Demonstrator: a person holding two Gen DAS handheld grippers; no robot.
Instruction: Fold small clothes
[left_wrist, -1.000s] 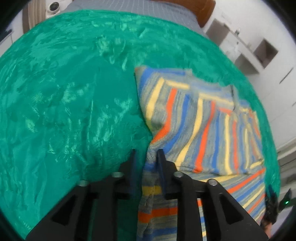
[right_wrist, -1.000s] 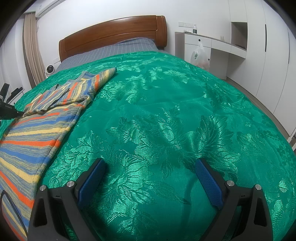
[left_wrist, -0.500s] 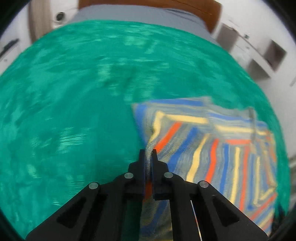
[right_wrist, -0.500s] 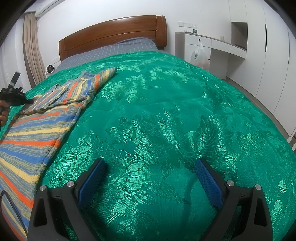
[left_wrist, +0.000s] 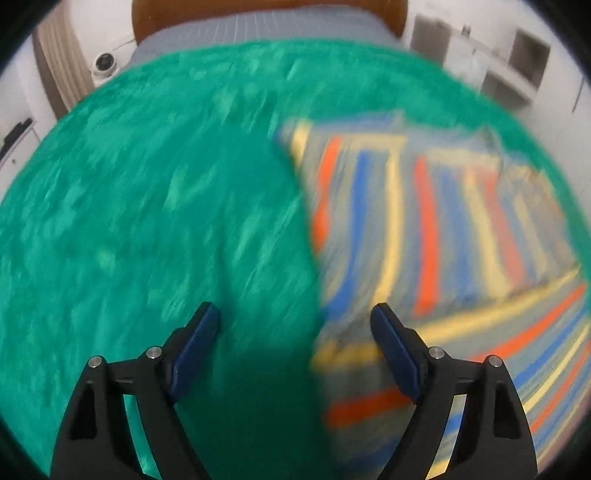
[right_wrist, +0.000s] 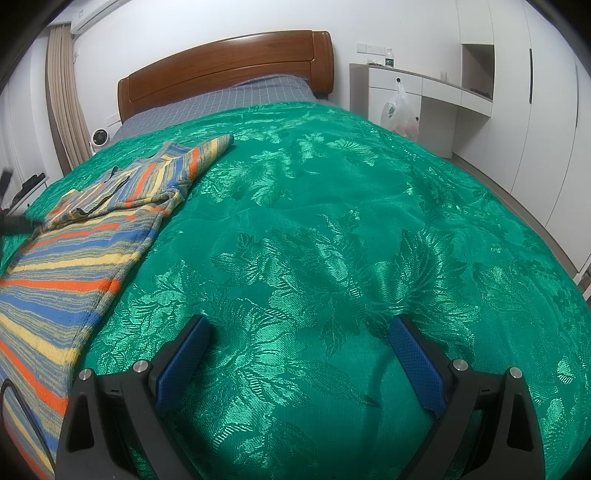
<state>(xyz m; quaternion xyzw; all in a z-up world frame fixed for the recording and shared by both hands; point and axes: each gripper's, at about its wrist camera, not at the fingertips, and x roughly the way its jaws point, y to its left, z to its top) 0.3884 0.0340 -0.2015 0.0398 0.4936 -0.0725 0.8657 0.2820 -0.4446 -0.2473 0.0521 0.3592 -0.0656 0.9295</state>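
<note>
A striped knit garment (left_wrist: 424, 236) in blue, orange, yellow and grey lies on the green bedspread (left_wrist: 147, 221), with its upper part folded over the body. The left wrist view is motion-blurred. My left gripper (left_wrist: 295, 325) is open and empty above the garment's left edge. In the right wrist view the garment (right_wrist: 85, 236) lies at the left of the bed. My right gripper (right_wrist: 299, 343) is open and empty over bare bedspread (right_wrist: 332, 221), well right of the garment.
A wooden headboard (right_wrist: 225, 70) and grey sheet are at the far end. A white desk unit with a hanging plastic bag (right_wrist: 399, 114) and wardrobes stand to the right. A small white fan (right_wrist: 98, 138) sits by the curtain.
My left gripper was shut on the garment's left edge, lifted it, and has now opened and let it go. The sleeve part lies folded over. My right gripper has not moved.
</note>
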